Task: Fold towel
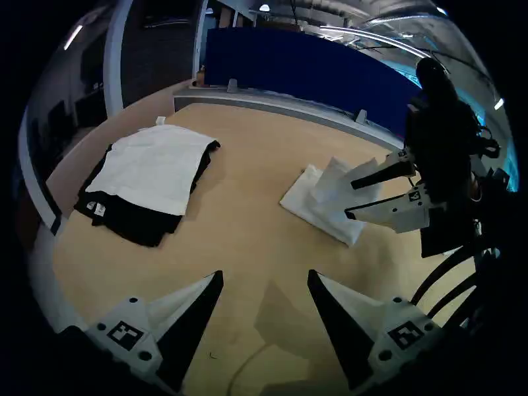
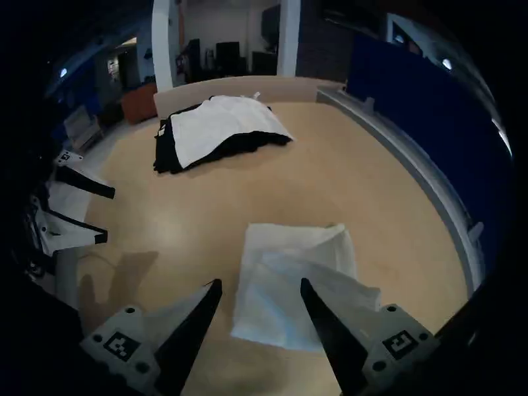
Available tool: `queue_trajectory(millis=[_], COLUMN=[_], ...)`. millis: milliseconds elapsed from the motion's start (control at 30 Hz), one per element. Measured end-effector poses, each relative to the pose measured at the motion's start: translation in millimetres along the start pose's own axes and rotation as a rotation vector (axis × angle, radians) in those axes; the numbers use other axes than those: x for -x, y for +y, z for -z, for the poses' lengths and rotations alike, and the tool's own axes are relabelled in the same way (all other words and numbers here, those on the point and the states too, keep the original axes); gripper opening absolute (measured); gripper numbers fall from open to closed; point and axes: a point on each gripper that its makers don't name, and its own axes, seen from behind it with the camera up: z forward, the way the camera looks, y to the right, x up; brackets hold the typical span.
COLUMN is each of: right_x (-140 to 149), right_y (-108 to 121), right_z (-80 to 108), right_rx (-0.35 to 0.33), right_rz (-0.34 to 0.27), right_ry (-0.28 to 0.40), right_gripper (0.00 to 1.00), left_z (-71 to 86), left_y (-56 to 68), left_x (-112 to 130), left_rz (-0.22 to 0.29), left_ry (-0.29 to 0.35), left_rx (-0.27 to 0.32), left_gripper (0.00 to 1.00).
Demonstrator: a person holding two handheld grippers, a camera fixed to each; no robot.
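A white towel [image 1: 315, 200] [image 2: 290, 264], folded into a rough rectangle with its top layer a little rumpled, lies on the tan table [image 1: 264, 171] [image 2: 198, 198]. My right gripper [image 2: 260, 282] [image 1: 350, 198] hangs open just over the towel's near edge, with nothing pinched between its fingers. My left gripper [image 1: 264, 274] [image 2: 108, 214] is open over bare table, well apart from the towel and holding nothing.
A stack of black and white cloths [image 1: 152, 171] [image 2: 218, 125] lies at the table's far corner. A blue partition [image 1: 310, 66] [image 2: 422, 112] runs along one table edge. A person in dark clothes [image 1: 442, 138] holds the right gripper.
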Motion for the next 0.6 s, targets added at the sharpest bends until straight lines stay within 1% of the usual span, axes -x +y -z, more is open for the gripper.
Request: queue_trajectory(millis=[167,367,600], right_x=[10.5,24.5,39.3], right_y=[2.0,-1.8,-6.5], right_z=[7.5,14.3,16.1], right_rx=[0.042,0.080,0.116], right_rz=[-0.070,-0.136,-0.225], right_ry=[0.010,0.015,0.022], right_gripper=[0.93,0.93,0.93], left_z=[1.3,2.1,3.6], left_y=[0.1,2.1,3.9], left_x=[-0.8,-2.2,-3.0], left_rz=[-0.005,-0.007,-0.007], left_ry=[0.002,0.004,0.006], left_rx=[0.000,0.003,0.007], left_gripper=[0.95,0.95,0.95])
